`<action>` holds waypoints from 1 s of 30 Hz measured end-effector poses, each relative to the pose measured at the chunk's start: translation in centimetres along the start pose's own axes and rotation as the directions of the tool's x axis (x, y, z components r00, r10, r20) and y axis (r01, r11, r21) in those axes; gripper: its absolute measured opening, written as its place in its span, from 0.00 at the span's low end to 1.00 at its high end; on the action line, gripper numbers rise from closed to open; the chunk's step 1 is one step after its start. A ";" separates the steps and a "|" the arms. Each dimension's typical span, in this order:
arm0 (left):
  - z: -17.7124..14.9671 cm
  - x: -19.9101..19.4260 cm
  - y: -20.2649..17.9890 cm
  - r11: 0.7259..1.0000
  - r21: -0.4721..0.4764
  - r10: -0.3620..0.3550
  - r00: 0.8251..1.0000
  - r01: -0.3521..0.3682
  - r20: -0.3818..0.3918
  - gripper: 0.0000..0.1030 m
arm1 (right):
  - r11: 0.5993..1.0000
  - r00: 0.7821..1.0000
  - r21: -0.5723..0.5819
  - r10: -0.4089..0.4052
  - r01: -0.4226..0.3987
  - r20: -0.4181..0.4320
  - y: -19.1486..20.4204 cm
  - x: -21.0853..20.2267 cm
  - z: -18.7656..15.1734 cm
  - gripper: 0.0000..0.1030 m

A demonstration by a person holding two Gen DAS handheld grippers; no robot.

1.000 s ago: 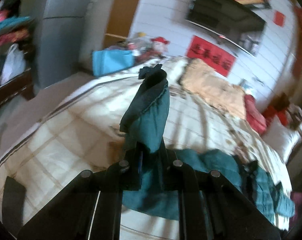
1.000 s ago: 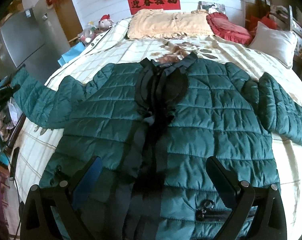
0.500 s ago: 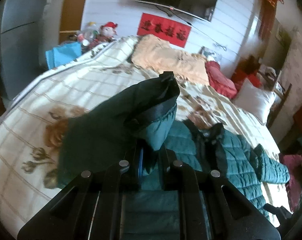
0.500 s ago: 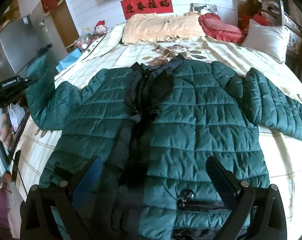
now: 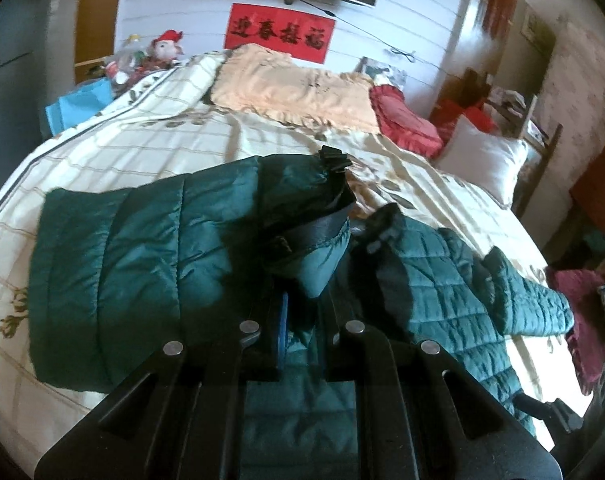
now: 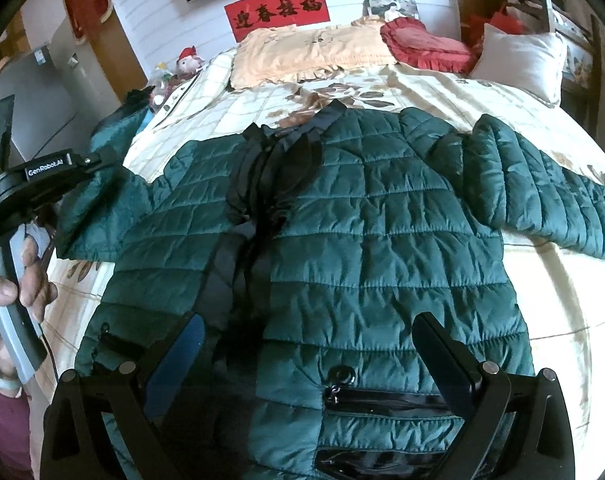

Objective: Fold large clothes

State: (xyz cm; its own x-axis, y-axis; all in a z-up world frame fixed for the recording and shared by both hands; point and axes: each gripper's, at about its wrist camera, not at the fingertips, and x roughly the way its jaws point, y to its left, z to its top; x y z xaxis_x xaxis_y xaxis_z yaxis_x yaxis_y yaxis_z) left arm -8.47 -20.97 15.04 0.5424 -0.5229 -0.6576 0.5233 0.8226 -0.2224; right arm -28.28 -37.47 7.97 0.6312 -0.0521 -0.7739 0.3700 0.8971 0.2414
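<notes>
A dark green quilted jacket (image 6: 362, 232) lies front up on the bed, collar toward the pillows. Its right sleeve (image 6: 542, 188) is spread out to the right. My left gripper (image 5: 302, 304) is shut on the cuff (image 5: 318, 240) of the left sleeve (image 5: 122, 264) and holds it raised over the jacket body. In the right wrist view the left gripper (image 6: 98, 160) shows at the left edge with the sleeve (image 6: 102, 208) hanging from it. My right gripper (image 6: 306, 344) is open and empty above the jacket's lower hem, near a zip pocket (image 6: 382, 400).
The bed (image 6: 562, 320) has a cream checked cover. A peach pillow (image 6: 310, 52), a red cushion (image 6: 422, 44) and a white pillow (image 6: 522, 60) lie at its head. A blue bag (image 5: 82, 104) and a toy stand at the far left.
My left gripper has carried the sleeve cuff up and to the right, from off the bed's left side to over the jacket body. The right gripper has stayed open and nearly still.
</notes>
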 end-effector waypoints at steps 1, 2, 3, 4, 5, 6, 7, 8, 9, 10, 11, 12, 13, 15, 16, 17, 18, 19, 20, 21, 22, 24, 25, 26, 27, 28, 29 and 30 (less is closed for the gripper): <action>-0.1 0.2 -0.5 1.000 0.005 -0.007 1.000 0.007 -0.005 0.10 | 1.000 1.000 -0.001 -0.003 0.003 0.001 -0.1 -0.1 -0.1 1.00; -0.2 0.3 -1.0 1.000 0.011 -0.016 1.000 0.016 -0.010 0.10 | 1.000 1.000 0.000 -0.006 0.006 0.002 -0.2 -0.1 -0.1 1.00; -0.3 0.5 -1.4 1.000 0.016 -0.023 1.000 0.023 -0.014 0.10 | 1.000 1.000 0.001 -0.008 0.008 0.002 -0.3 0.0 -0.2 1.00; -0.4 0.7 -1.9 0.999 0.021 -0.032 0.999 0.032 -0.019 0.10 | 1.000 1.000 0.005 -0.008 0.008 0.000 -0.5 0.0 -0.1 1.00; -0.5 0.8 -2.5 0.999 0.027 -0.042 0.999 0.043 -0.025 0.10 | 1.000 1.000 0.006 -0.009 0.009 0.000 -0.6 0.0 -0.2 1.00; -0.6 0.9 -2.9 0.998 0.030 -0.050 0.998 0.050 -0.029 0.10 | 1.000 1.000 0.008 -0.010 0.010 0.001 -0.8 0.0 -0.2 1.00; -0.6 1.1 -3.5 0.998 0.038 -0.058 0.998 0.059 -0.033 0.10 | 1.000 1.000 0.010 -0.012 0.012 0.001 -0.9 0.0 -0.2 1.00; -0.7 1.2 -4.0 0.997 0.044 -0.064 0.997 0.065 -0.036 0.10 | 1.000 1.000 0.010 -0.015 0.015 0.001 -1.1 0.0 -0.3 1.00; -0.7 1.4 -4.5 0.996 0.049 -0.071 0.997 0.073 -0.040 0.10 | 1.000 1.000 0.011 -0.017 0.017 0.001 -1.2 0.0 -0.3 1.00; -0.7 1.4 -4.9 0.995 0.054 -0.076 0.996 0.079 -0.043 0.10 | 1.000 1.000 0.012 -0.018 0.018 0.001 -1.3 0.0 -0.4 1.00; -0.8 1.6 -5.5 0.994 0.061 -0.086 0.995 0.088 -0.048 0.10 | 1.000 1.000 0.013 -0.019 0.019 0.002 -1.5 -0.1 -0.4 1.00; -0.8 1.7 -5.9 0.993 0.066 -0.091 0.995 0.094 -0.051 0.10 | 1.000 1.000 0.017 -0.020 0.020 0.003 -1.7 -0.2 -0.4 1.00; -0.9 1.8 -6.5 0.992 0.075 -0.096 0.994 0.100 -0.054 0.10 | 1.000 1.000 0.019 -0.021 0.021 0.004 -1.8 -0.2 -0.5 1.00; -1.0 2.1 -7.2 0.991 0.083 -0.104 0.993 0.109 -0.061 0.10 | 0.999 1.000 0.024 -0.021 0.021 0.004 -2.1 -0.2 -0.5 1.00; -1.0 2.2 -7.5 0.990 0.085 -0.107 0.992 0.113 -0.065 0.10 | 0.999 1.000 0.026 -0.021 0.021 0.003 -2.2 -0.2 -0.5 1.00; -1.1 2.4 -7.9 0.989 0.087 -0.112 0.991 0.118 -0.071 0.10 | 0.999 1.000 0.027 -0.021 0.021 0.003 -2.3 -0.3 -0.5 1.00; -1.2 2.6 -8.2 0.989 0.087 -0.117 0.990 0.123 -0.077 0.10 | 0.999 1.000 0.027 -0.022 0.022 0.003 -2.4 -0.3 -0.5 1.00; -1.3 2.7 -8.3 0.988 0.085 -0.123 0.989 0.130 -0.083 0.10 | 0.999 1.000 0.027 -0.024 0.023 0.004 -2.4 -0.3 -0.6 1.00; -1.4 2.9 -8.6 0.987 0.083 -0.132 0.987 0.140 -0.092 0.10 | 0.999 1.000 0.028 -0.024 0.024 0.005 -2.5 -0.3 -0.6 1.00; -1.5 3.0 -8.8 0.986 0.083 -0.137 0.986 0.146 -0.098 0.10 | 0.999 1.000 0.029 -0.025 0.025 0.005 -2.7 -0.3 -0.6 1.00; -1.6 3.1 -9.1 0.985 0.086 -0.143 0.984 0.152 -0.104 0.10 | 0.999 1.000 0.031 -0.026 0.026 0.006 -2.8 -0.4 -0.7 1.00; -1.8 3.3 -9.7 0.981 0.095 -0.156 0.981 0.167 -0.113 0.10 | 0.999 1.000 0.034 -0.031 0.030 0.007 -3.0 -0.4 -0.6 1.00; -1.8 3.4 -9.9 0.979 0.100 -0.163 0.979 0.175 -0.118 0.10 | 0.999 0.999 0.035 -0.033 0.033 0.007 -3.1 -0.4 -0.6 1.00; -1.9 3.5 -10.1 0.978 0.104 -0.169 0.978 0.182 -0.123 0.10 | 0.999 0.999 0.037 -0.038 0.038 0.007 -3.3 -0.4 -0.6 1.00; -1.9 3.7 -10.4 0.976 0.108 -0.176 0.976 0.190 -0.131 0.10 | 0.998 0.999 0.039 -0.042 0.041 0.007 -3.4 -0.4 -0.6 1.00; -2.0 3.8 -10.7 0.975 0.109 -0.181 0.974 0.196 -0.135 0.10 | 0.998 0.999 0.039 -0.043 0.043 0.007 -3.5 -0.5 -0.6 1.00; -2.1 4.1 -10.9 0.972 0.110 -0.191 0.971 0.208 -0.146 0.10 | 0.998 0.999 0.040 -0.045 0.045 0.007 -3.7 -0.5 -0.6 1.00; -2.2 4.3 -11.2 0.971 0.110 -0.196 0.969 0.214 -0.154 0.10 | 0.998 0.999 0.042 -0.048 0.048 0.007 -3.8 -0.5 -0.6 1.00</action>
State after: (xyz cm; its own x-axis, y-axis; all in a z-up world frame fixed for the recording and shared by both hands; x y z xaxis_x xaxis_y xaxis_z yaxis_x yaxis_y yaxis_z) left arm -13.38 -31.93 13.13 0.3218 -0.6331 -0.7040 0.6960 0.6623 -0.2775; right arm -30.41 -40.59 7.09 0.6173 -0.0979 -0.7806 0.4279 0.8744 0.2287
